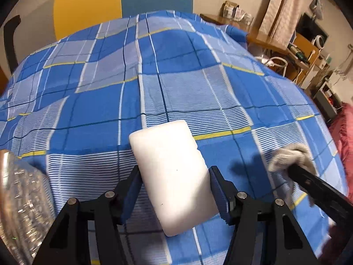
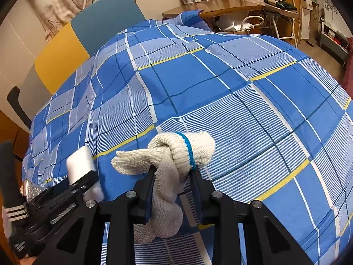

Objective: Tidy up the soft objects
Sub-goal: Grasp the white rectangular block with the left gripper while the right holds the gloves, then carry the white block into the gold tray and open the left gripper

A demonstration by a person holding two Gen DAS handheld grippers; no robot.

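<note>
- A clear, faceted plastic container point(image 1: 21, 201) is seen at the far left edge of the left wrist view, blurred and cut off by the frame.
- The left claw point(image 1: 175, 195) is held over a bed covered by a blue plaid sheet point(image 1: 187, 50) with white stripes and yellow lines.
- A white rectangular foam block point(image 1: 171, 176) is found between the two blue-padded fingers point(image 1: 132, 195) of the left claw, its far end lying on the sheet; both pads are seen against its long sides, so the claw is clamped on it, half apart.
- In the right wrist view the same foam block point(image 2: 79, 163) is seen at the lower left, gripped at the tip of the left claw point(image 2: 82, 182), just beside the knotted glove.
- The right claw point(image 2: 173, 183) is closed on a knotted, off-white knitted work glove point(image 2: 176, 152) with a blue band at its cuff; the loose end of the glove is hung down between the fingers.
- The knot is held just above the sheet point(image 2: 242, 77), right of the foam block.
- In the left wrist view the glove point(image 1: 291, 156) and the right claw point(image 1: 296, 169) are seen at the right edge.
- A wooden desk point(image 2: 220, 5) and a curtain point(image 1: 280, 6) are seen beyond the bed.
</note>
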